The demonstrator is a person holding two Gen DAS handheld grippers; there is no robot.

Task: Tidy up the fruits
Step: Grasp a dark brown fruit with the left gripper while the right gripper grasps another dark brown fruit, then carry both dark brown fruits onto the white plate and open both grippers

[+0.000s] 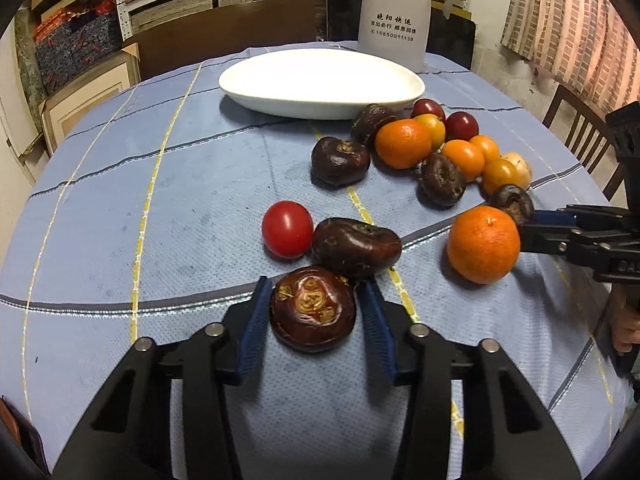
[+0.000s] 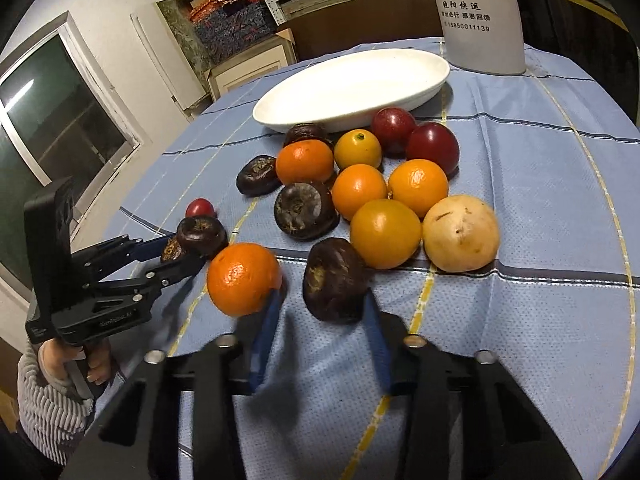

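My left gripper (image 1: 314, 308) is open, its blue pads on either side of a dark brown water chestnut (image 1: 313, 309) on the blue cloth, small gaps showing. Another chestnut (image 1: 356, 247) and a red tomato (image 1: 287, 229) lie just beyond. My right gripper (image 2: 322, 300) is open around a dark chestnut (image 2: 334, 280), its left pad beside an orange (image 2: 243, 278). A white oval dish (image 2: 352, 88) sits empty at the back; it also shows in the left wrist view (image 1: 320, 82). A pile of oranges (image 2: 418, 186), red plums (image 2: 433, 148), chestnuts (image 2: 306, 210) and a pale fruit (image 2: 461, 233) lies in front of it.
A tall white thermos jug (image 1: 394, 12) stands behind the dish. The round table (image 1: 120, 184) has a blue checked cloth. A wooden chair (image 1: 580, 128) stands at the right edge. Shelves and boxes fill the back of the room.
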